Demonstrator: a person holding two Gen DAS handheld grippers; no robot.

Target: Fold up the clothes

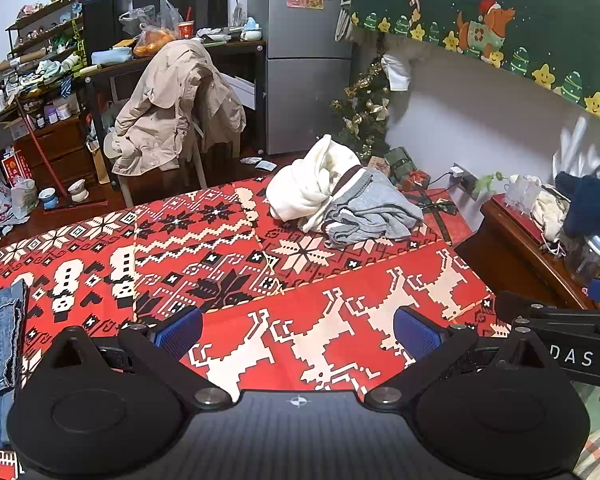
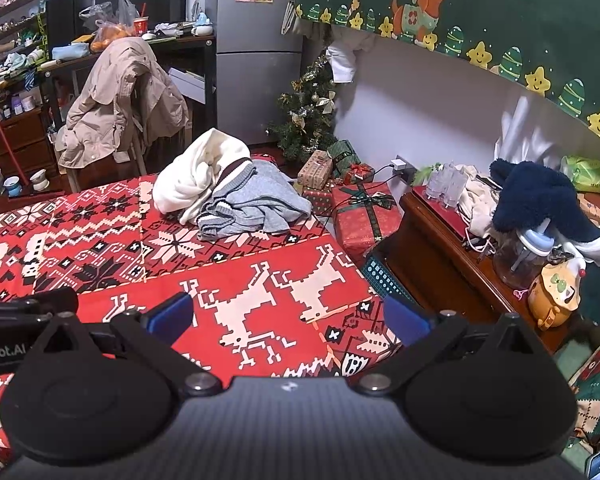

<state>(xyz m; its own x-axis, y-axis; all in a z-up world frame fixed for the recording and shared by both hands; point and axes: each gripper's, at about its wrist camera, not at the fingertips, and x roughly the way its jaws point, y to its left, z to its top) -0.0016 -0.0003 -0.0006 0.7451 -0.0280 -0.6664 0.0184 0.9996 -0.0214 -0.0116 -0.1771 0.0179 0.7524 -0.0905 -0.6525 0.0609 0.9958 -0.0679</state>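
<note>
A heap of clothes lies at the far side of the red patterned tablecloth (image 1: 228,248): a white garment (image 1: 312,184) and a grey knit sweater (image 1: 376,208) with striped trim. Both show in the right wrist view too, white garment (image 2: 196,176) and grey sweater (image 2: 260,200). Folded blue jeans (image 1: 0,340) lie at the left edge of the cloth. My left gripper (image 1: 298,330) is open and empty, low over the near part of the cloth. My right gripper (image 2: 288,318) is open and empty near the cloth's right edge (image 2: 356,280). Each gripper's body shows at the edge of the other's view.
A chair draped with a beige jacket (image 1: 172,108) stands beyond the table. A wooden side cabinet (image 2: 452,256) crowded with a jar, bag and dark blue fleece stands on the right. Wrapped gift boxes (image 2: 364,212) and a small Christmas tree (image 2: 308,112) sit by the wall.
</note>
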